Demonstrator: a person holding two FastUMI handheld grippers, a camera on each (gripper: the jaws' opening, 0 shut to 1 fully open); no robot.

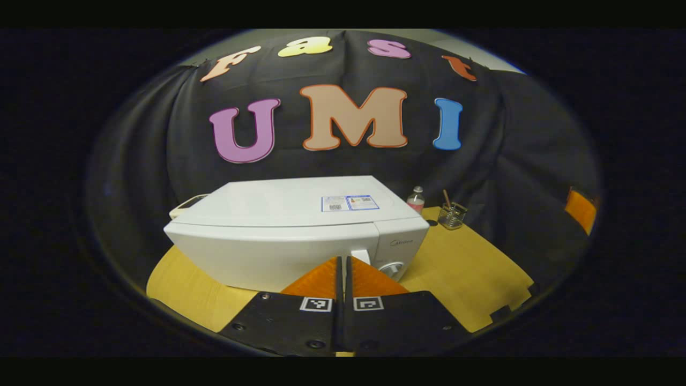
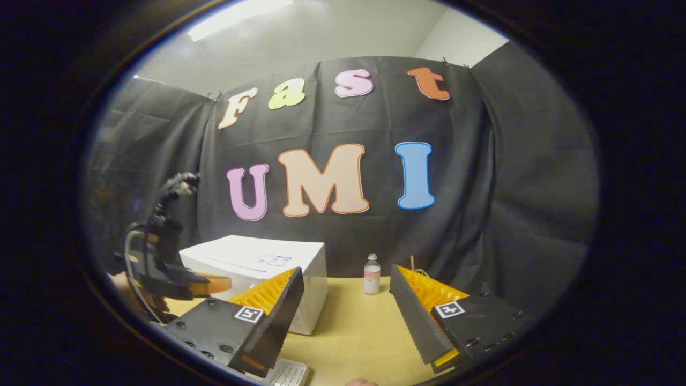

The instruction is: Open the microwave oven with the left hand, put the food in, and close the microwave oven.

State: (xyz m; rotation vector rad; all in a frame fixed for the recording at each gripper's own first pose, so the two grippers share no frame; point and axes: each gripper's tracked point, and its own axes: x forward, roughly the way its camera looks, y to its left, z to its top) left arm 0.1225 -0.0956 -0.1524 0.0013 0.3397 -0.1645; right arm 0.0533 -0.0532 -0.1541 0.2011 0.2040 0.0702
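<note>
In the left gripper view, the microwave oven (image 1: 295, 230) sits at the centre of the yellow table (image 1: 461, 273), its door closed, with a white handle (image 1: 360, 256) and a round knob (image 1: 393, 269) toward its right end. The left gripper (image 1: 343, 268) rises from six o'clock with its two fingers pressed together, no gap between them and nothing held — its tips sit just in front of the handle, though whether they touch it I cannot tell. At about two o'clock from the oven stand a small bottle (image 1: 416, 200) and, just beside it, a glass cup (image 1: 452, 215) with a stick in it, both near the table's back edge. In the right gripper view, the right gripper (image 2: 345, 292) stands released, its fingers spread wide at roughly seven and five o'clock with bare table (image 2: 348, 327) between them. The microwave oven (image 2: 257, 262) lies at about ten o'clock from that gap, and the left gripper (image 2: 214, 284) reaches in at nine o'clock toward the oven's front. The bottle (image 2: 371, 274) stands at twelve o'clock, well apart from the oven. A white object (image 2: 286, 373) sits at the bottom edge, too cut off to identify.
</note>
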